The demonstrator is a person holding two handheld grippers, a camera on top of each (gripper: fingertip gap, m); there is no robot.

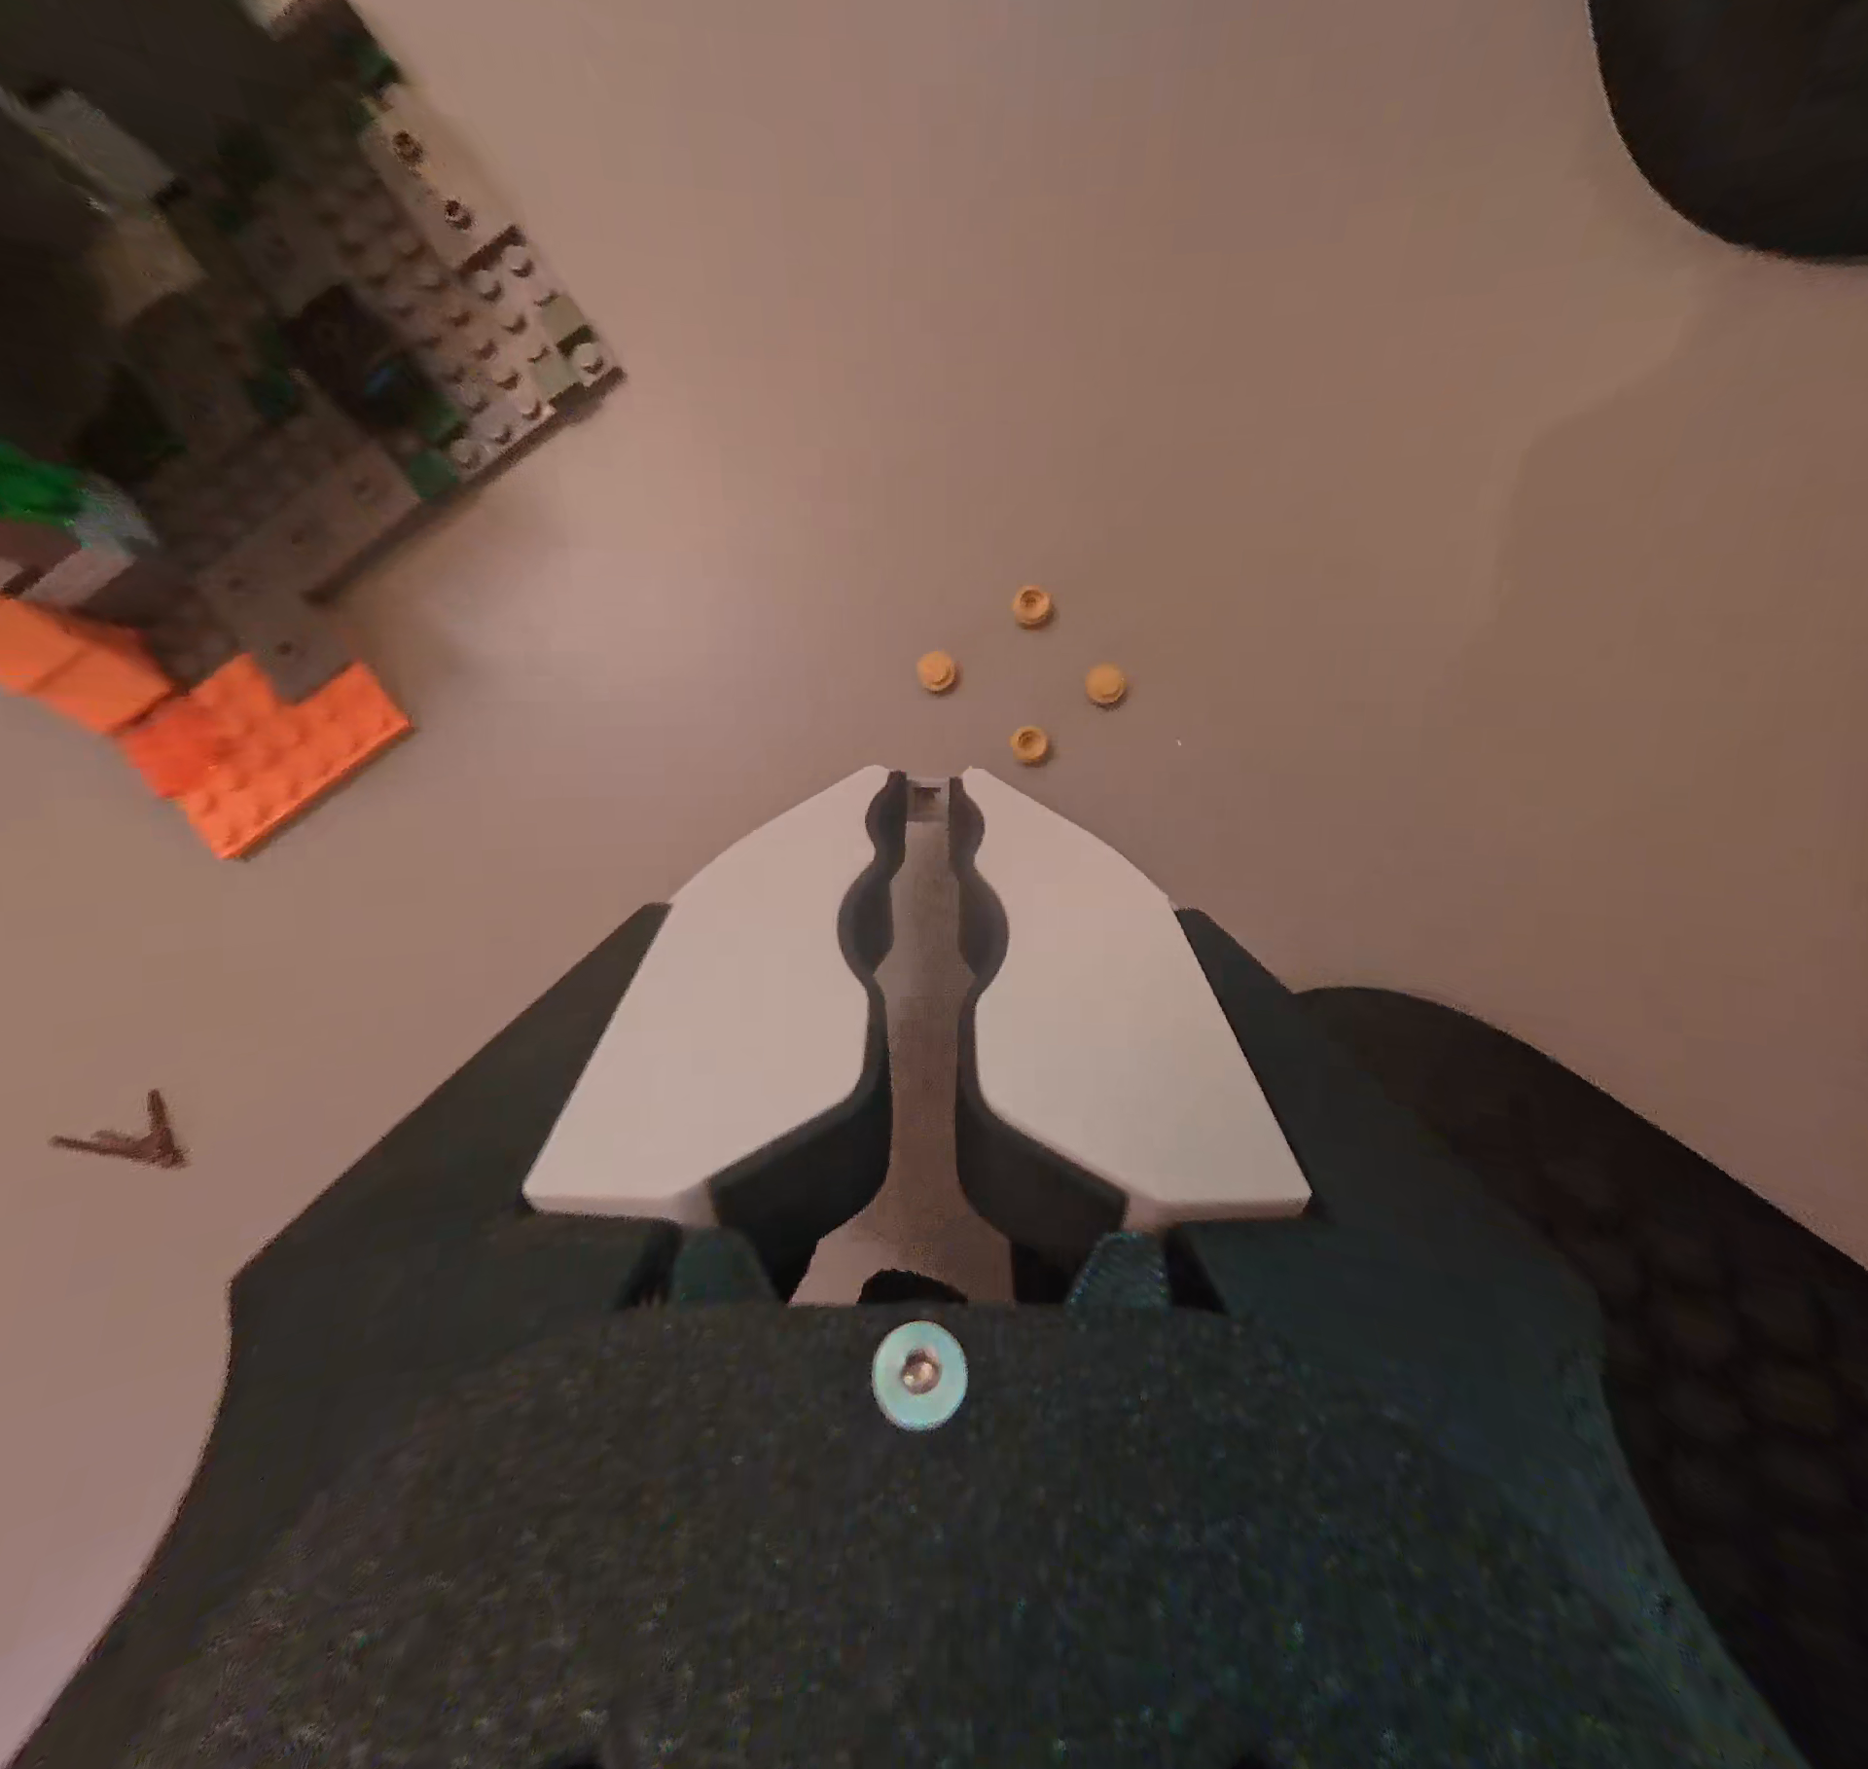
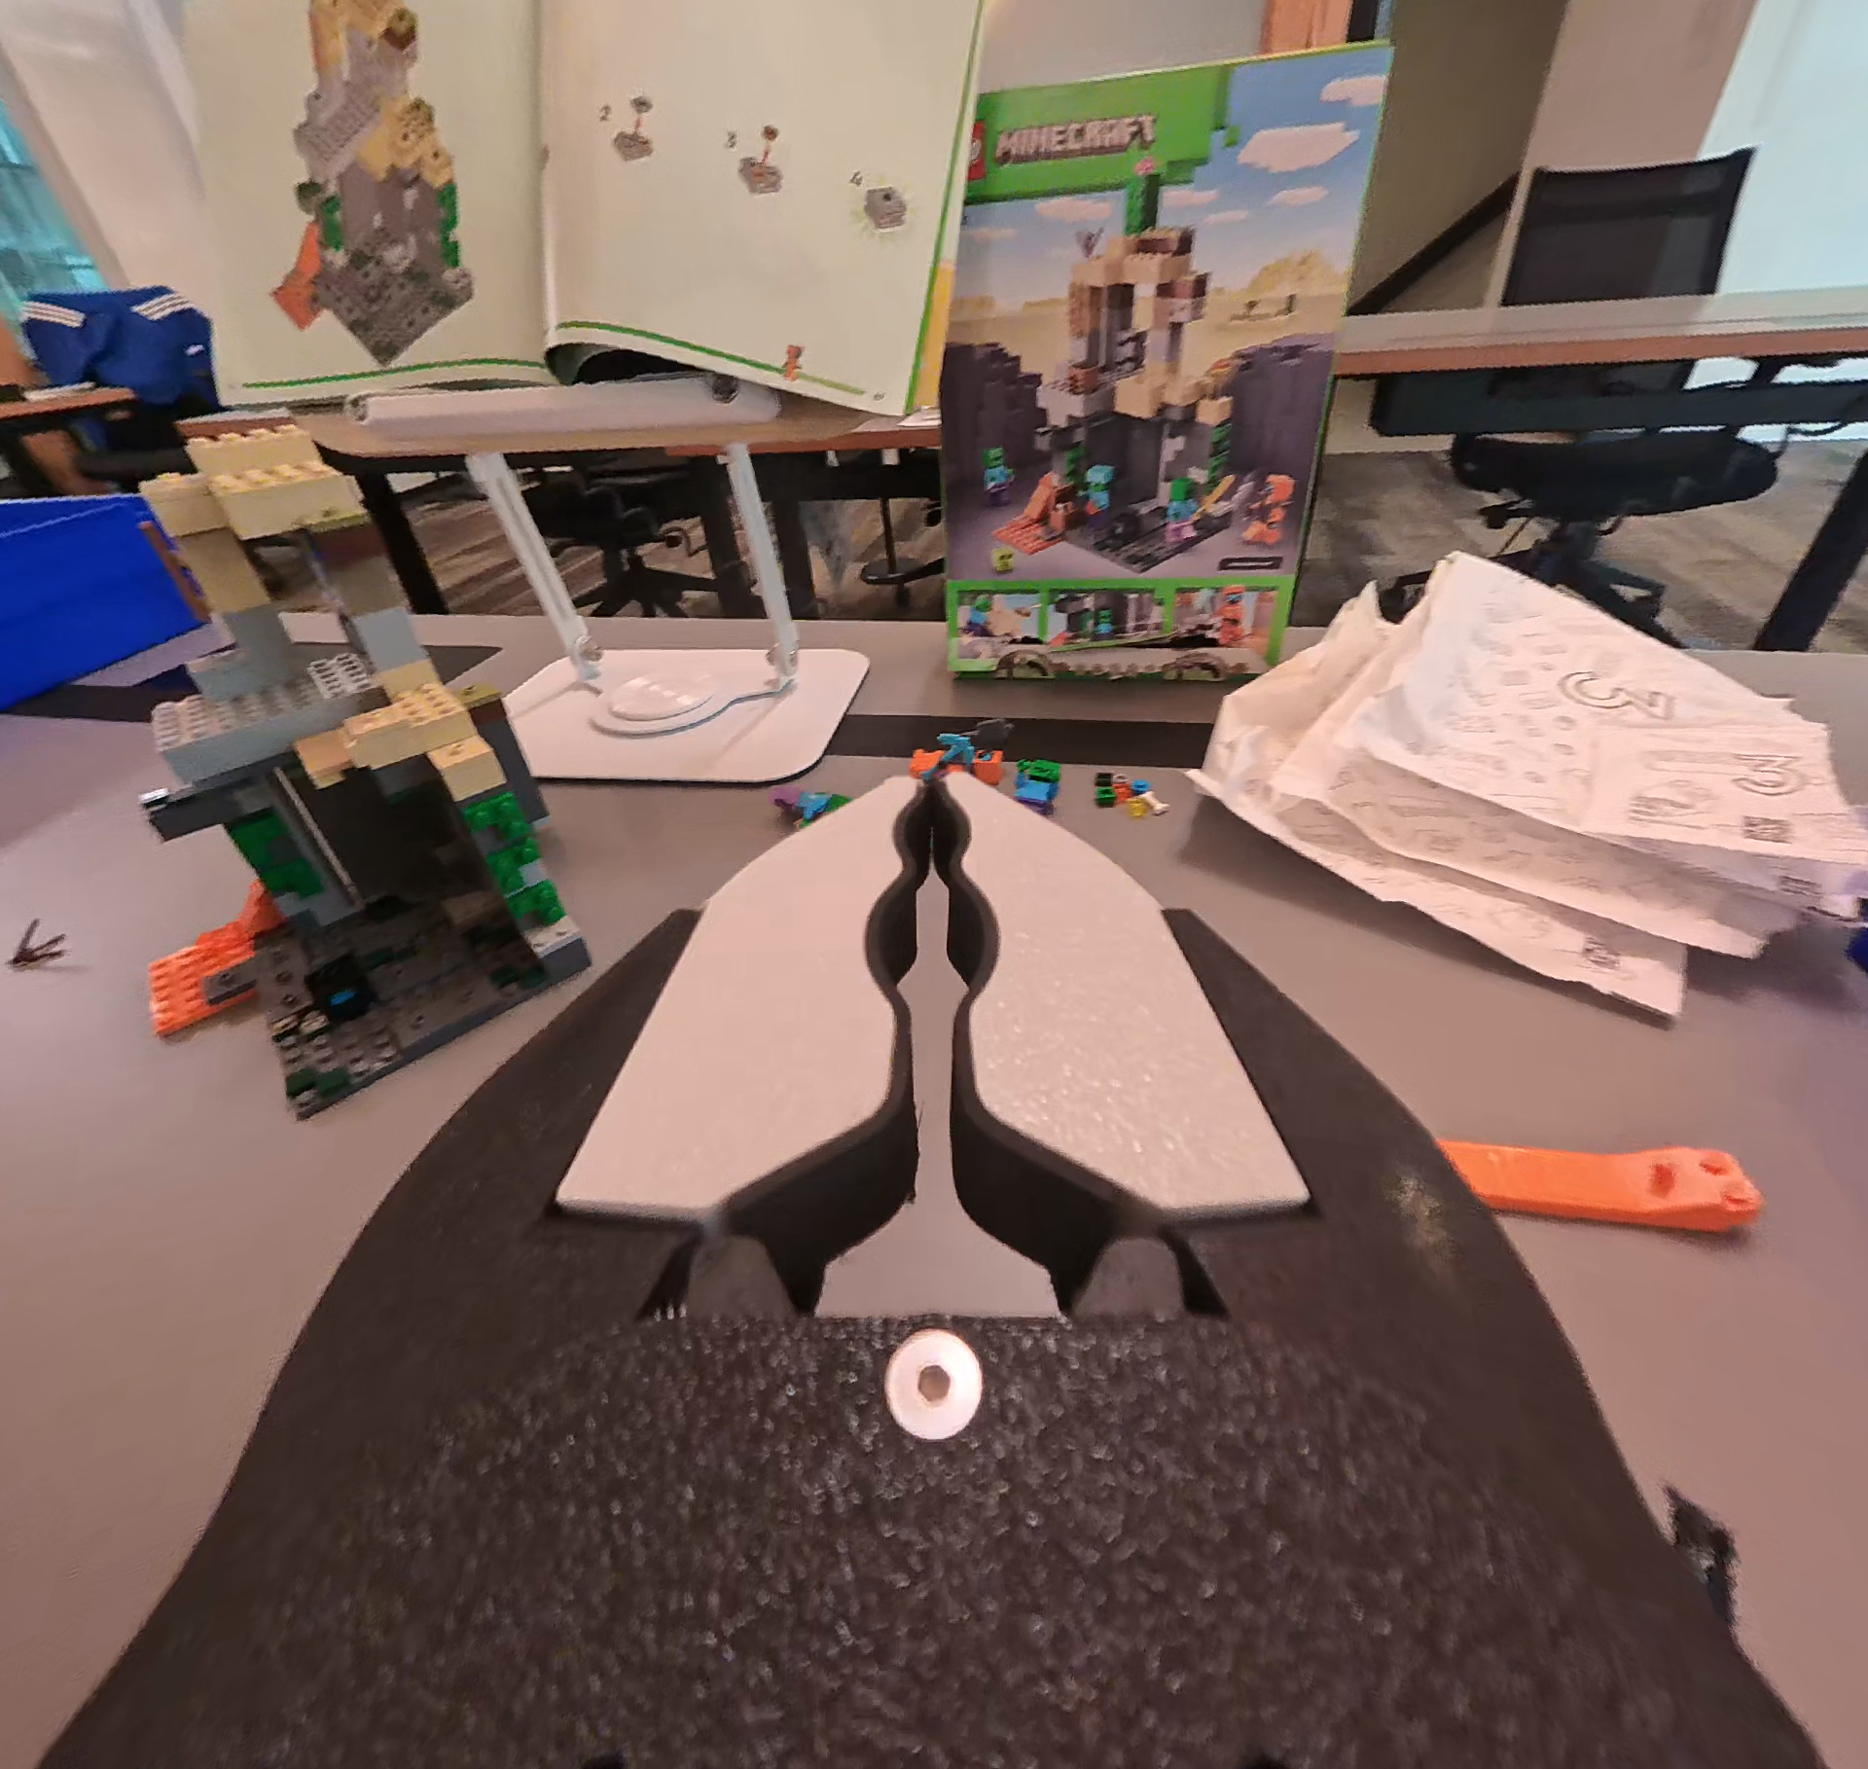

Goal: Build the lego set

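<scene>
My left gripper (image 1: 930,782) points down at the grey table and is shut on a small grey Lego piece (image 1: 928,796) pinched at its tips. Several small tan round pieces (image 1: 1029,605) lie on the table just beyond the tips. The partly built Lego model (image 1: 303,376), grey with green bits and an orange plate, stands at the upper left. In the right wrist view the same model (image 2: 354,861) stands left of my right gripper (image 2: 935,786), which is shut and empty above the table.
An open instruction booklet (image 2: 566,153) on a white stand (image 2: 697,720) and the set's box (image 2: 1152,356) stand at the back. Loose small pieces and figures (image 2: 1041,775) lie ahead. White paper bags (image 2: 1516,790) and an orange brick separator (image 2: 1607,1200) lie right. A dark brown piece (image 1: 131,1139) lies left. The left gripper is farther from the orange brick separator (image 2: 1607,1200), some 45 cm, than the right, some 20 cm.
</scene>
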